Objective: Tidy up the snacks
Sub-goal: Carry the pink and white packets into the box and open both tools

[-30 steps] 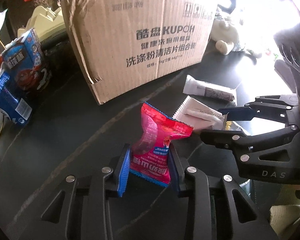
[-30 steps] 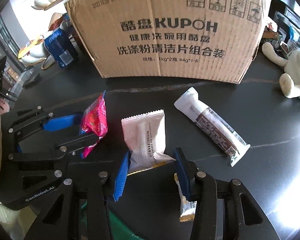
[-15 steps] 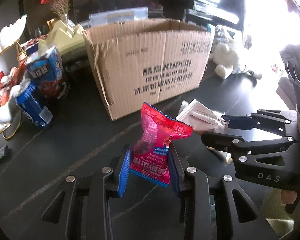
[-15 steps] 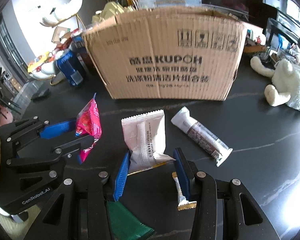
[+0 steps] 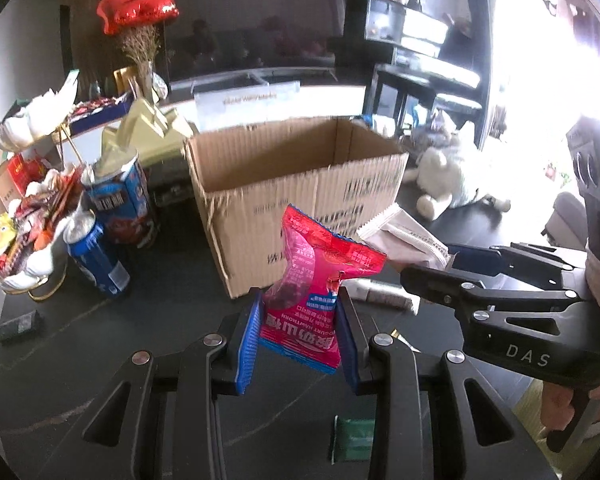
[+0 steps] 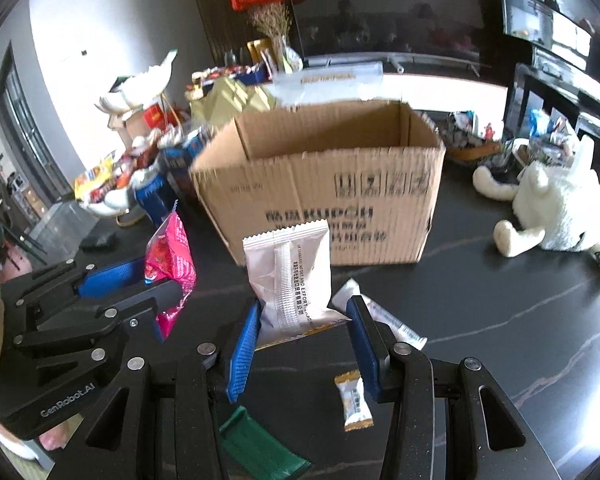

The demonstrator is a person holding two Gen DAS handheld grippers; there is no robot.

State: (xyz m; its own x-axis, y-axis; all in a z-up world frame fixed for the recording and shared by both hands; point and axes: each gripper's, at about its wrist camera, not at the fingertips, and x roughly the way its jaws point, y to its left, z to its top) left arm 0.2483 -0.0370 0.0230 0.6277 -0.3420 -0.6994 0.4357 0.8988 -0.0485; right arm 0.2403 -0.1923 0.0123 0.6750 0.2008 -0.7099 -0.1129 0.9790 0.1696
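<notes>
The left gripper (image 5: 298, 336) was black with ribbed blue pads (image 5: 247, 344), and it held a red-pink snack packet (image 5: 312, 276) with a blue serrated edge, white lettering and a small blue label. The right gripper (image 6: 304, 340), also black with blue pads (image 6: 242, 350), held a matte white packet (image 6: 290, 276) with fine black print down its seam and a yellow strip at the bottom. The cardboard box (image 6: 324, 192) was plain brown, corrugated, with black printing. The desk (image 6: 500, 320) was black with thin pale veins. On it lay a white-and-orange candy (image 6: 354, 402), a green wrapper (image 6: 260, 444) and a white plush toy (image 6: 556, 212). Blue cans (image 5: 100, 248) stood beside the box, and a shiny red balloon (image 5: 138, 10) hung behind.
</notes>
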